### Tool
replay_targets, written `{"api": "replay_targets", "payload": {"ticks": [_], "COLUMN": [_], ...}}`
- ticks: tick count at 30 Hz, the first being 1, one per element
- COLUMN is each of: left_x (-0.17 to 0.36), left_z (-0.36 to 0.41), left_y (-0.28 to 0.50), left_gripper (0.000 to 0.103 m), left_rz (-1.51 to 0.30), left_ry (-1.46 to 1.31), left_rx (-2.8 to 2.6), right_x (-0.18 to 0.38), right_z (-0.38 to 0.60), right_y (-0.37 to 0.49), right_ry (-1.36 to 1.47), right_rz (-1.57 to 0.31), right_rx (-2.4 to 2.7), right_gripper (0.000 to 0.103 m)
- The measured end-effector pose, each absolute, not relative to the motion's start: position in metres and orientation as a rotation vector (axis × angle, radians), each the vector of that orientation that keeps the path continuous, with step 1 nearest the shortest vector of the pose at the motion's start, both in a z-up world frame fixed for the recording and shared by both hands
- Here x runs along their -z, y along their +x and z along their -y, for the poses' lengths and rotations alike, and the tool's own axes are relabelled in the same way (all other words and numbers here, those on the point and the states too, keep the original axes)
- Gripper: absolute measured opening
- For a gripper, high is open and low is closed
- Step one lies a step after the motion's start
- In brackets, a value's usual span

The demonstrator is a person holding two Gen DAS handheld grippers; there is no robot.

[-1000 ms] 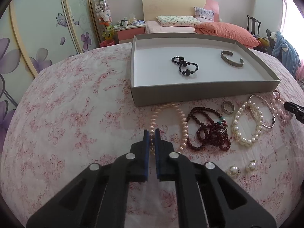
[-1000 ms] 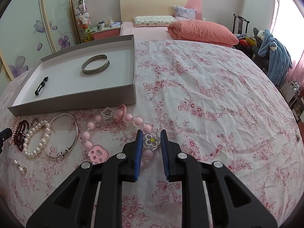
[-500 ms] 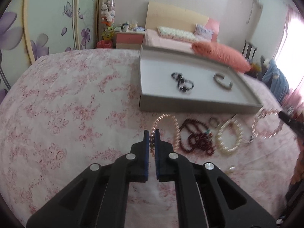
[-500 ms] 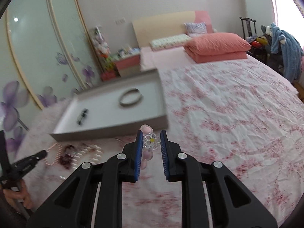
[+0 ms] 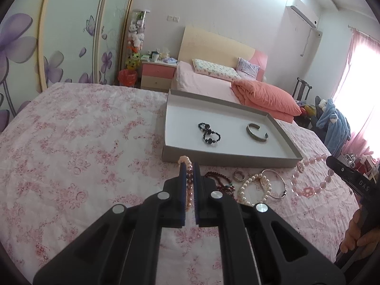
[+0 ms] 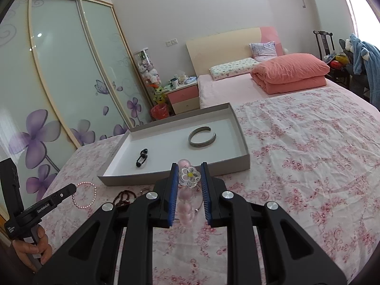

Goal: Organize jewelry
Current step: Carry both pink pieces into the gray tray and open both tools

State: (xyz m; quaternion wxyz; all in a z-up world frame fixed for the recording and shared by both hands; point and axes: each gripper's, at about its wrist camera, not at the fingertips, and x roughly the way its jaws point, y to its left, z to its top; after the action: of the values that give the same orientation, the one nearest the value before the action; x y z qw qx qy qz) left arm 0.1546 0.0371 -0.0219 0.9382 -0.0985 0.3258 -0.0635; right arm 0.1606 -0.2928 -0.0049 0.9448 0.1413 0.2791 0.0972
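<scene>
A tray (image 5: 282,133) sits on the bed (image 5: 71,142), holding a bead bracelet (image 5: 209,133) left of a cuff (image 5: 256,134); more jewellery (image 5: 255,186) lies before it.

Home bedroom. Landmark: bed with beige-pink headboard (image 6: 234,45) against the far wall, folded coral quilt (image 6: 288,72) and pillows on it. Left of the headboard a pink nightstand (image 6: 184,96), then a tall case of plush toys (image 6: 148,67). Further left, sliding wardrobe doors (image 6: 59,76) with purple flower prints. Right of the bed, a dark chair (image 6: 326,45) piled with clothes. Nearer, a floral bedspread (image 6: 308,156).
</scene>
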Motion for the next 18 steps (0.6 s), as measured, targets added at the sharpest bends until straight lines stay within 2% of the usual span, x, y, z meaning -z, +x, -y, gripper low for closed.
{"api": "replay_targets", "payload": {"ticks": [18], "left_x": [-0.019], "left_z": [-0.004], "left_y": [0.117], "left_gripper": [0.006], "left_rz": [-0.46], "left_ry": [-0.075], "left_rx": [0.078], "right_x": [-0.028], "right_z": [0.261], "right_y": [0.121], "right_ry": [0.174], "right_rz": [-0.375], "right_rx": [-0.163], "right_gripper": [0.02]}}
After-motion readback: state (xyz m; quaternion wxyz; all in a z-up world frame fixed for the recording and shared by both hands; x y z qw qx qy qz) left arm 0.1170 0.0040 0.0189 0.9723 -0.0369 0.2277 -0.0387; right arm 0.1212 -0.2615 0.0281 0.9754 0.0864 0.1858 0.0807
